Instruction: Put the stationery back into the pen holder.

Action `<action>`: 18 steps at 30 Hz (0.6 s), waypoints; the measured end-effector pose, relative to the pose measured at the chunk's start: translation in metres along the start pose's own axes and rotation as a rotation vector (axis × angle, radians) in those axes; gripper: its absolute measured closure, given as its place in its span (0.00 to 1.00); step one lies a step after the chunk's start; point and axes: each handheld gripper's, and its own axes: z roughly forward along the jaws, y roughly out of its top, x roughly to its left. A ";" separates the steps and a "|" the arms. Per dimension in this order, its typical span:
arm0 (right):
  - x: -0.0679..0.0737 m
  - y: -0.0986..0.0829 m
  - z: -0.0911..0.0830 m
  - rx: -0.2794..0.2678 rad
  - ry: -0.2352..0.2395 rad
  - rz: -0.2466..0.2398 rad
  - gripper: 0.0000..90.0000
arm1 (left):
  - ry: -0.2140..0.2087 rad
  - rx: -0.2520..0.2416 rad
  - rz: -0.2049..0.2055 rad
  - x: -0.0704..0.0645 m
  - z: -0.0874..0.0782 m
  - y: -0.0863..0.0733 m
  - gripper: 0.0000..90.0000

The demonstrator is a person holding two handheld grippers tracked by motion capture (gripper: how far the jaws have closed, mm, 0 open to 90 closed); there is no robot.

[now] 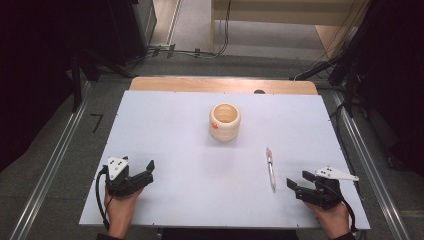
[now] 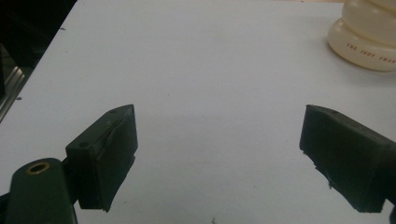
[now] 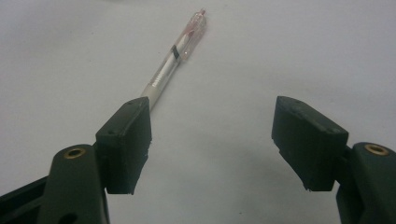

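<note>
A cream ribbed cup (image 1: 224,121) stands upright near the middle of the white table (image 1: 175,145), with a small red mark on its side. A clear and silver pen (image 1: 270,168) lies flat to the right of centre, pointing away from me. My left gripper (image 1: 143,173) rests open at the near left, nothing between its jaws; the cup (image 2: 369,39) sits far off at the upper right of the left gripper view. My right gripper (image 1: 298,181) rests open at the near right, just right of the pen's near end. The pen (image 3: 173,60) runs up from behind its left jaw.
The white board lies on a wooden tabletop (image 1: 220,84) whose far edge shows beyond it. Metal rails (image 1: 50,170) run along both sides on the floor. Dark equipment and cables (image 1: 185,51) stand past the table's far side.
</note>
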 end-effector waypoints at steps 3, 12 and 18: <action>0.000 0.000 0.001 0.002 0.004 -0.001 0.31 | -0.001 -0.001 0.000 -0.001 0.000 0.000 0.14; 0.004 0.002 0.006 0.007 0.009 -0.012 0.30 | -0.004 -0.001 -0.001 -0.001 0.001 0.000 0.14; 0.010 0.004 0.011 0.020 0.017 -0.026 0.31 | -0.004 0.000 -0.003 0.000 0.001 -0.001 0.14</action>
